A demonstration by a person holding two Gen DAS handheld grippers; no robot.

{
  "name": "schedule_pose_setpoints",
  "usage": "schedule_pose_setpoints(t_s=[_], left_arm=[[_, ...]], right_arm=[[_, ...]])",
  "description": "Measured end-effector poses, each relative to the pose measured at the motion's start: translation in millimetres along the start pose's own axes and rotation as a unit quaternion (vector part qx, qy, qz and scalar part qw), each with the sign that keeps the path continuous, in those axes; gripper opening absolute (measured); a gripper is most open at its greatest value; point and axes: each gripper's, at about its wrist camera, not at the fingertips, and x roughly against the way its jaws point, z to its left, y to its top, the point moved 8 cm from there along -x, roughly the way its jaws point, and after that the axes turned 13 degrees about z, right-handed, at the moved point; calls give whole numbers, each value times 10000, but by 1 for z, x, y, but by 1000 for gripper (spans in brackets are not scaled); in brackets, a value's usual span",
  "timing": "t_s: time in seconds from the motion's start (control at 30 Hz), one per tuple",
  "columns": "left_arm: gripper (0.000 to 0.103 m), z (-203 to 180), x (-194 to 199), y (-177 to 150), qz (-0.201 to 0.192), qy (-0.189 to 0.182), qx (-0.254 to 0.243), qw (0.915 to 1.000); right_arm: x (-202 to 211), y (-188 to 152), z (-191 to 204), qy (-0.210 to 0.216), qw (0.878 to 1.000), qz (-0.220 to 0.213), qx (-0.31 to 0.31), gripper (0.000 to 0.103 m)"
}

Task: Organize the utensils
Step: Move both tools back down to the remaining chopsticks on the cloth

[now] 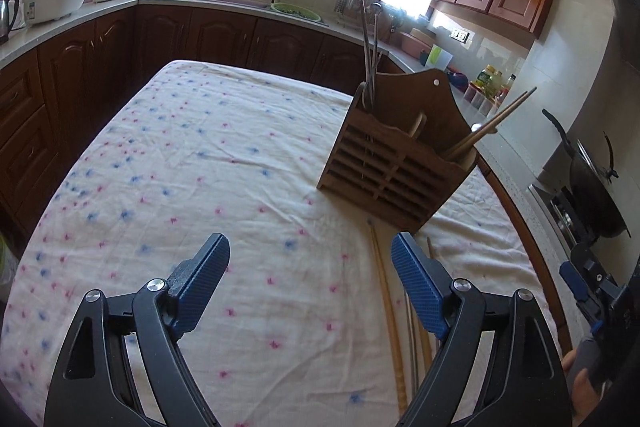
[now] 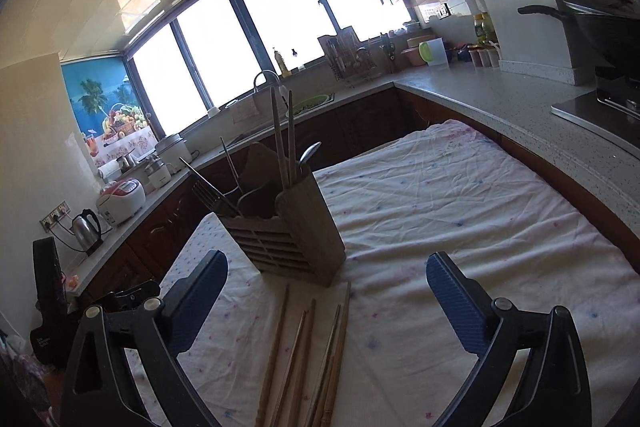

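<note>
Sunlit kitchen counters ring a bench draped in a flowered cloth. Both tongs gape wide with nothing between the pads: the left tongs hang over bare cloth, the right tongs over a loose row of chopsticks lying lengthwise just short of the holder. That spread likely suits a pick from the flat, with one stick taken at a time.

The wooden holder stands upright past the sticks, already carrying forks, a spoon and a few chopsticks. Its compartments keep kinds apart, so the loose sticks probably belong with the upright pair.

Left view shows the holder's slatted front, two sticks leaning out of its right end, and the right tongs at the frame's edge. Right view alone shows the full row of loose sticks, the fork tines and the spoon bowl. In the left view the sticks are half hidden behind the right pad.
</note>
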Motion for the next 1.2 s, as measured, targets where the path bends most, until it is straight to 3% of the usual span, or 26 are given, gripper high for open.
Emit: schedule_pose_setpoints(t_s=[0.37,0.7,0.83,1.0,1.2], left_arm=[[85,6,-24,-49,538,92,58,9985],[85,-6,-34,-53,708,96,-102,9974],[85,-15,-42,-51,802,89,-198,9965],[85,-27,-52,-40,838,88,-349,9958],[64,-43,-76,-21,1050,42,-529,9931]], right_arm=[[-9,-52,-15,-115,9987,489,-49,101],[-20,-63,-13,-98,9973,727,37,100],[-26,-63,-15,-280,9963,810,67,98],[-39,-61,-16,-302,9941,1030,126,81],[-64,-51,-15,-270,9907,1318,196,55]])
